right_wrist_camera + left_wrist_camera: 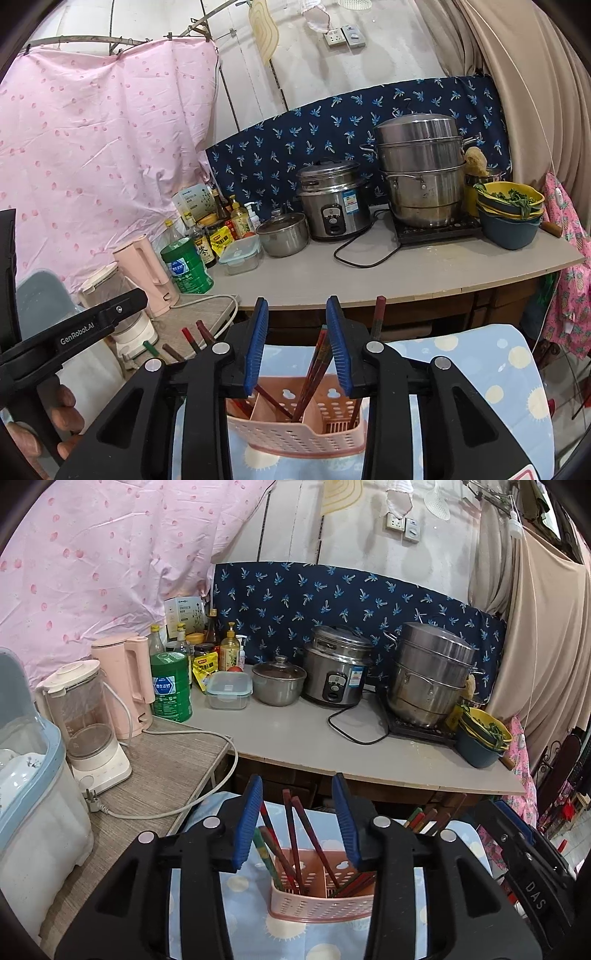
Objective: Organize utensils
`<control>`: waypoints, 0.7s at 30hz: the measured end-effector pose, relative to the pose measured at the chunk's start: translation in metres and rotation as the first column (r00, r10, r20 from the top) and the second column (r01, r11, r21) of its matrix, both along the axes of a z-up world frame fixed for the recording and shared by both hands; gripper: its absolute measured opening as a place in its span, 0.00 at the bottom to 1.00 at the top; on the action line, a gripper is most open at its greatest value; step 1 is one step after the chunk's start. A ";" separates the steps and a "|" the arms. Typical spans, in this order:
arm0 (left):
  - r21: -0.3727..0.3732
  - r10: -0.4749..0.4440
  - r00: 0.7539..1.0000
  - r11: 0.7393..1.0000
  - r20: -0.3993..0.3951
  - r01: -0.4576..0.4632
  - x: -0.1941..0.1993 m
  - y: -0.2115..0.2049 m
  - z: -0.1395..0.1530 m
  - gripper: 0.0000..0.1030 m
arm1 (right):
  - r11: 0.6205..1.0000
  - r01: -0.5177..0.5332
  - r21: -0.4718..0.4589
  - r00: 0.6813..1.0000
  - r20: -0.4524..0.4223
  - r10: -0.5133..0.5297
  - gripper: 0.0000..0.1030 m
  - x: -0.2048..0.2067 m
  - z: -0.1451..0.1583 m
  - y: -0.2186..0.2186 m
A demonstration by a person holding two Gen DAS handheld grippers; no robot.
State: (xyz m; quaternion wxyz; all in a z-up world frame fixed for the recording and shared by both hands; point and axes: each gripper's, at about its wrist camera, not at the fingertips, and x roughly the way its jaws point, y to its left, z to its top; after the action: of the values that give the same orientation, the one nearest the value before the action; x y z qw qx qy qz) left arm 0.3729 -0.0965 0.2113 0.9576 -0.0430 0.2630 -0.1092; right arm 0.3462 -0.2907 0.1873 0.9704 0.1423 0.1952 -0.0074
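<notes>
both claws, left claw (297, 821) and right claw (297, 341), stand spread over the pink basket (321, 897) of chopsticks (295, 834) on the dotted cloth (251, 904), pinching nothing. only the right view shows a hand (66, 413).

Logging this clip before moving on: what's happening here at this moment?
A person holds a pair of tongs in each hand above a pink perforated utensil caddy standing on a blue sun-patterned cloth. Chopsticks stand in its compartments. The left tongs and the right tongs both stand open, with chopsticks between the pads but not clamped. The kitchen counter behind, with its rice cooker, is untouched.
</notes>
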 end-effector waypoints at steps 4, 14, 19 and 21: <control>0.014 -0.007 1.000 1.000 -0.003 0.007 -0.012 -0.001 -0.002 0.37 | 1.000 -0.001 -0.011 1.000 -0.003 0.001 0.32 -0.014 0.000 0.003; 0.054 -0.020 1.000 0.998 -0.008 0.020 -0.062 0.002 -0.016 0.55 | 0.998 -0.024 -0.063 0.999 -0.031 0.022 0.45 -0.063 -0.012 0.023; 0.089 -0.023 0.999 0.996 -0.025 0.025 -0.088 0.001 -0.033 0.56 | 0.997 -0.028 -0.072 0.998 -0.058 0.024 0.49 -0.090 -0.025 0.033; 0.100 -0.023 0.999 0.995 -0.037 0.027 -0.096 0.001 -0.039 0.56 | 0.998 -0.032 -0.061 0.997 -0.073 0.028 0.49 -0.101 -0.032 0.035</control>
State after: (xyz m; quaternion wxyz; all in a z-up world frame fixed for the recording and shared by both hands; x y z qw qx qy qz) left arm 0.2768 -0.0951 0.1719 0.9523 0.0064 0.2856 -0.1070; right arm 0.2451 -0.2555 0.1553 0.9666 0.1085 0.2321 -0.0040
